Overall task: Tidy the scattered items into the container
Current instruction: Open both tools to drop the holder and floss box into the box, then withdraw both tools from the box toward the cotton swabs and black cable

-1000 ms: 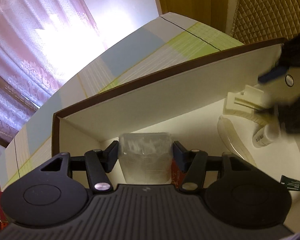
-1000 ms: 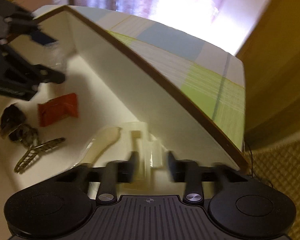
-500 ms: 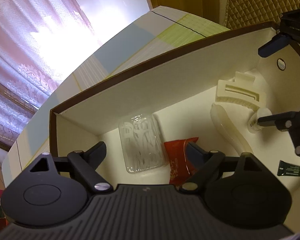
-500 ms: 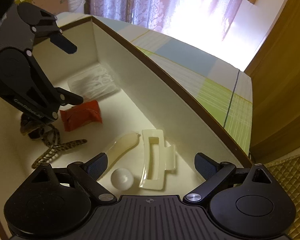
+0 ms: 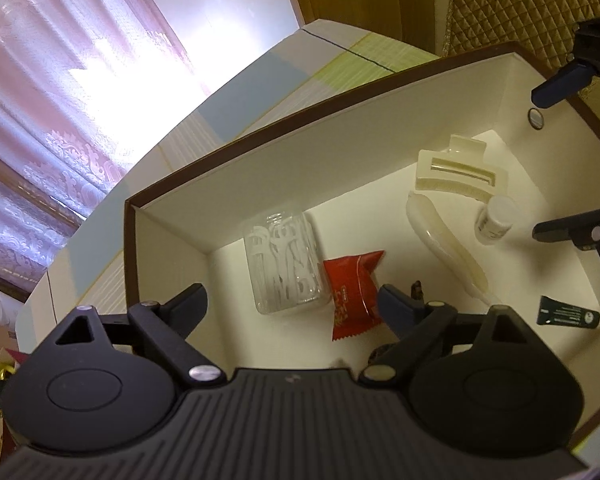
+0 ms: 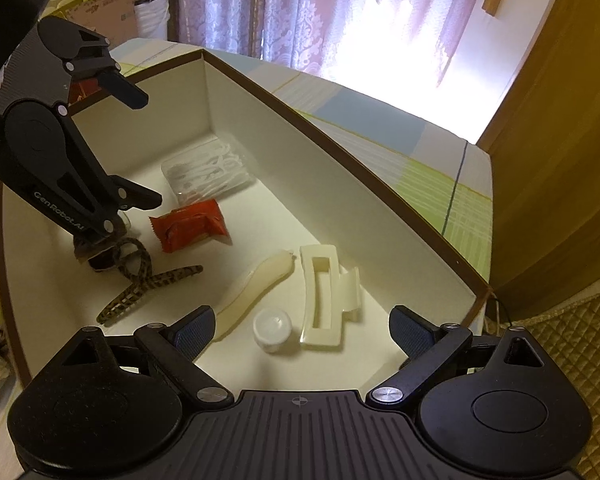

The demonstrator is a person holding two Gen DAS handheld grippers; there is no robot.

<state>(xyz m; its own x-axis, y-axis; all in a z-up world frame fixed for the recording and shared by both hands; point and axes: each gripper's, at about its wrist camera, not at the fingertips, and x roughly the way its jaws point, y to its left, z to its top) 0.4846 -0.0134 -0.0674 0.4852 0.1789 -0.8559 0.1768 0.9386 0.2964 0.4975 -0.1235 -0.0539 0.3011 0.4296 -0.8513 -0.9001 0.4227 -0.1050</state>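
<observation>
Release step: we hold left tongs (image 5: 292, 300) and right tongs (image 6: 300, 326) wide open, empty, over the container (image 6: 340, 152); next, we seek remaining scattered items outside.

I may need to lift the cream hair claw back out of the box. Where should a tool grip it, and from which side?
Probably across the long slotted body of the cream hair claw, from straight above. It lies flat on the box floor, long sides exposed; the small white bottle crowds its left side near one end, so close nearer the far end.
</observation>
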